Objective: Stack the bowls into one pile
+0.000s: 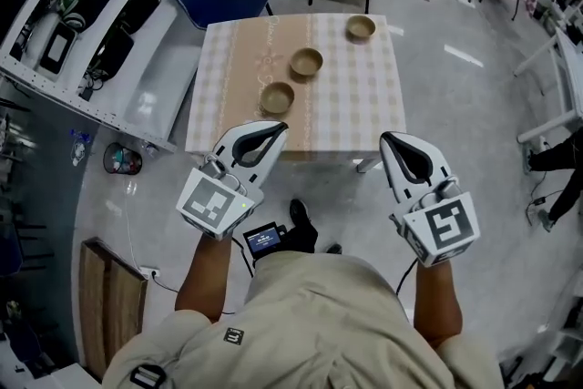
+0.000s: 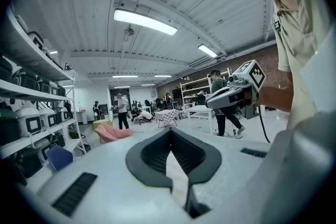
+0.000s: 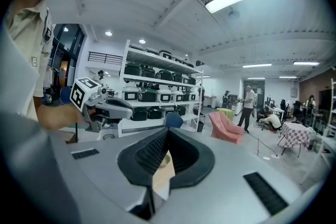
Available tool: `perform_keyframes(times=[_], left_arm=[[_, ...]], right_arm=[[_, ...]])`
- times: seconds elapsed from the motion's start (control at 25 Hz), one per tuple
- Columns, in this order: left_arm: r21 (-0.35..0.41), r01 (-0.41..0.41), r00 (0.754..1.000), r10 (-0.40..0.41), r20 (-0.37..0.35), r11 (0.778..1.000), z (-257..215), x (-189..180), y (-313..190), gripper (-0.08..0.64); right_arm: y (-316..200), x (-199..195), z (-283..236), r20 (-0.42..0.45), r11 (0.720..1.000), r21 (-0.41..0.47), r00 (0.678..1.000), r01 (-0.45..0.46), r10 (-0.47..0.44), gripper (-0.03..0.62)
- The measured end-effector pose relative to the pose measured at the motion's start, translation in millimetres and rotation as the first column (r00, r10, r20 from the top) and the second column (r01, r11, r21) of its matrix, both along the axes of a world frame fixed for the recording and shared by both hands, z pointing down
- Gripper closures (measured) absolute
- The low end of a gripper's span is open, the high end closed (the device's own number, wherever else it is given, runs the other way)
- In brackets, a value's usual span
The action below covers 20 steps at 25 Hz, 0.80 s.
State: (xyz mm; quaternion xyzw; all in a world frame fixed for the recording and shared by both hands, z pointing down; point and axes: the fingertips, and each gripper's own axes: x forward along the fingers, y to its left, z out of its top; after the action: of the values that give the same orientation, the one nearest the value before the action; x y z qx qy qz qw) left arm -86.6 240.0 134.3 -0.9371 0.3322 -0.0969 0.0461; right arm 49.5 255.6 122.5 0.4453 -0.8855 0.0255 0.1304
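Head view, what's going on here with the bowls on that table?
A person stands at the front edge of a small checked table, holding a gripper in each hand. Three bowls sit apart on it in a slanted row: the near bowl, the middle bowl and the far bowl. None is stacked yet. The left gripper and the right gripper hover by the table's front edge, short of the bowls, each with jaws shut and empty.

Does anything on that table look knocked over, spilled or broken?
Nothing stands out. The near bowl, middle bowl and far bowl sit upright and apart in a slanting row on the table, nothing spilled. The left gripper and right gripper are by its near edge, jaws together, empty.
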Motion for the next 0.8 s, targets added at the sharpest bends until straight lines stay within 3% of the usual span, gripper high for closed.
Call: perform_keyframes(times=[0.32, 0.48, 0.8], left_arm=[[-0.026, -0.006, 1.000, 0.005, -0.025, 1.000, 17.3, -40.0, -89.0, 0.554], [-0.040, -0.017, 1.000, 0.016, -0.004, 0.999, 28.7, -55.2, -123.2, 0.554], [-0.101, 0.031, 0.999, -0.030, 0.012, 0.994, 66.1, -81.4, -170.2, 0.554]], right_arm=[[-81.6, -39.7, 3.8, -0.022, 1.000, -0.003, 0.999, -0.031, 0.031, 0.589], [-111.0, -51.2, 6.4, -0.023, 0.999, 0.000, 0.999, -0.049, 0.049, 0.589], [-163.0, -64.9, 23.3, -0.018, 0.998, -0.040, 0.998, -0.056, 0.056, 0.589]])
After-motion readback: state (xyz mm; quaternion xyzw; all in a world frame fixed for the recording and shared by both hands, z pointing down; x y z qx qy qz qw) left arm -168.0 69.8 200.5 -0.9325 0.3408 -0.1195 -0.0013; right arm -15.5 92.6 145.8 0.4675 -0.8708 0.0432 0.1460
